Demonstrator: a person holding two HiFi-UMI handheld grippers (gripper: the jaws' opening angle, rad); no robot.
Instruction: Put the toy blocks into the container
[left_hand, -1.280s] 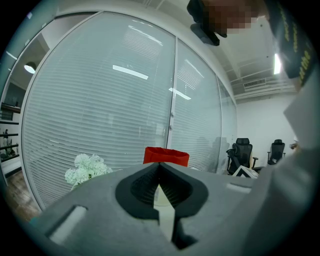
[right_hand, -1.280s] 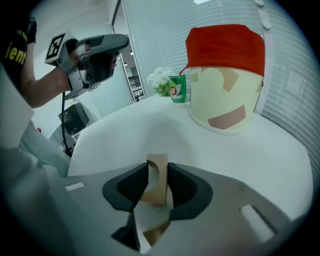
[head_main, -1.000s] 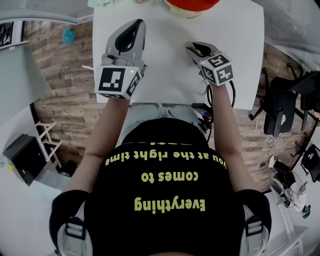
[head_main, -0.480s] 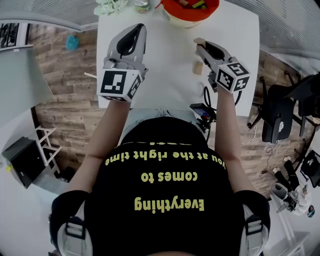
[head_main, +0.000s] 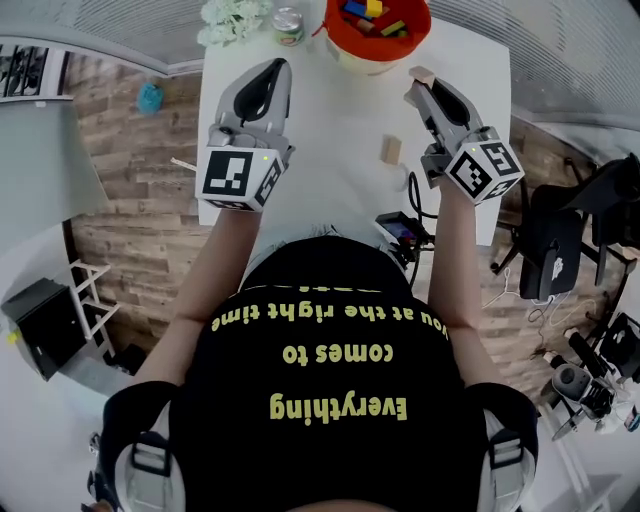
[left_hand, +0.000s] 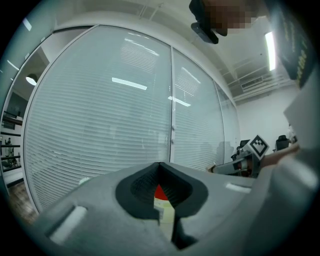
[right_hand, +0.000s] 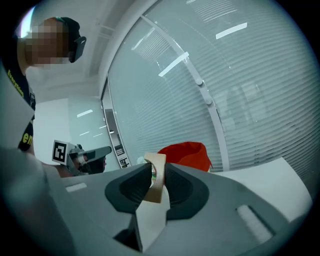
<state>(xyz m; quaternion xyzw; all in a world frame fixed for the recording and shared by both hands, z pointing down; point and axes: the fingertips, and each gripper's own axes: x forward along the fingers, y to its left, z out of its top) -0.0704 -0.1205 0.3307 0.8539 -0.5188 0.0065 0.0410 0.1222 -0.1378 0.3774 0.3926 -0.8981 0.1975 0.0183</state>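
A red container with several coloured blocks in it stands at the table's far edge. My right gripper is held above the table to the container's right, shut on a pale wooden block. In the right gripper view that block stands upright between the pads, with the red container beyond it. A second pale wooden block lies on the white table below the right gripper. My left gripper hovers left of the container, its jaws together with nothing in them.
A green can and a white flower bunch stand left of the container at the table's far edge. A cable and a small device hang at the near right edge. Wooden floor lies to the left, a chair to the right.
My right gripper has risen from the table with the wooden block and moved toward the far right. The container has come into view. My left gripper has stayed about where it was.
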